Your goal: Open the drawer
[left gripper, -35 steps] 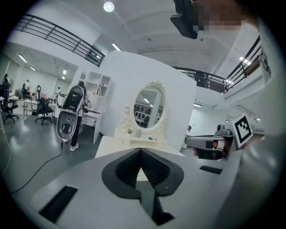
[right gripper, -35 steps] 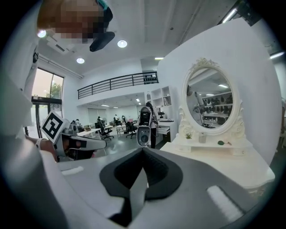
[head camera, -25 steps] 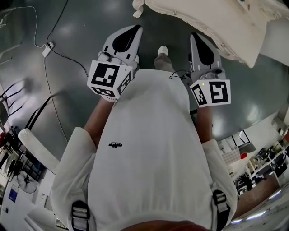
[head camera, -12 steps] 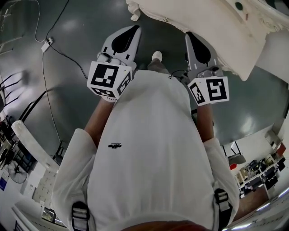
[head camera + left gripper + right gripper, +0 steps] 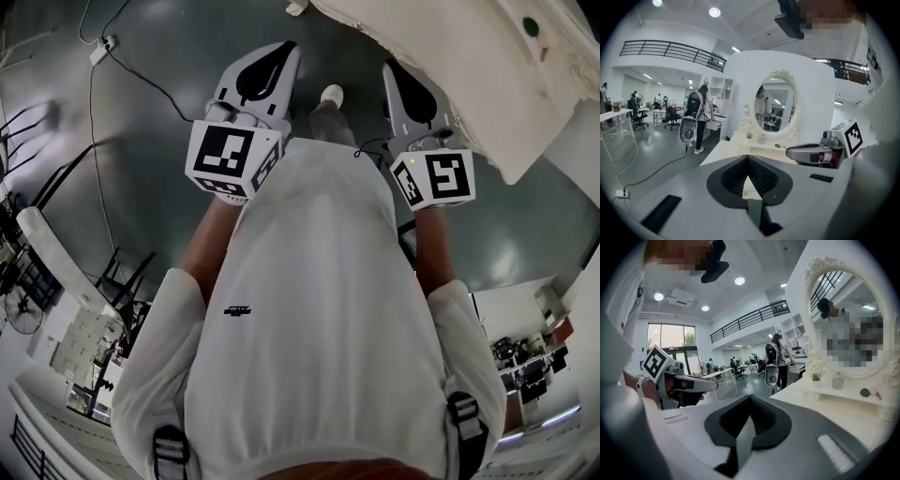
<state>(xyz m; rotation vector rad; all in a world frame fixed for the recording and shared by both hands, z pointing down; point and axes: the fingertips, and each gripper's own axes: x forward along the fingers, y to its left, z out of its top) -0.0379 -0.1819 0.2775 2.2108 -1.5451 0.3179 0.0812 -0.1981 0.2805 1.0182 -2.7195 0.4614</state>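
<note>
A white dressing table [image 5: 441,52] with an oval mirror [image 5: 776,110] stands ahead of me, at the upper right of the head view. I cannot make out a drawer front in any view. My left gripper [image 5: 281,52] hangs over the dark floor, left of the table's corner, its jaws shut on nothing [image 5: 748,158]. Close to the table's near edge is my right gripper [image 5: 394,70], shut and holding nothing [image 5: 750,398]. Both point toward the table, side by side. Each shows in the other's view: the right gripper [image 5: 806,152], the left gripper [image 5: 693,383].
A small plant [image 5: 815,377], a glass jar [image 5: 838,380] and small items lie on the tabletop [image 5: 843,413]. A cable with a power strip [image 5: 98,49] runs over the floor at the left. A person with a backpack [image 5: 698,117] stands by desks beyond.
In the head view the dressing table has slid up and to the right, and the floor cable has moved up. Both grippers have come closer to the table, jaws still shut.
</note>
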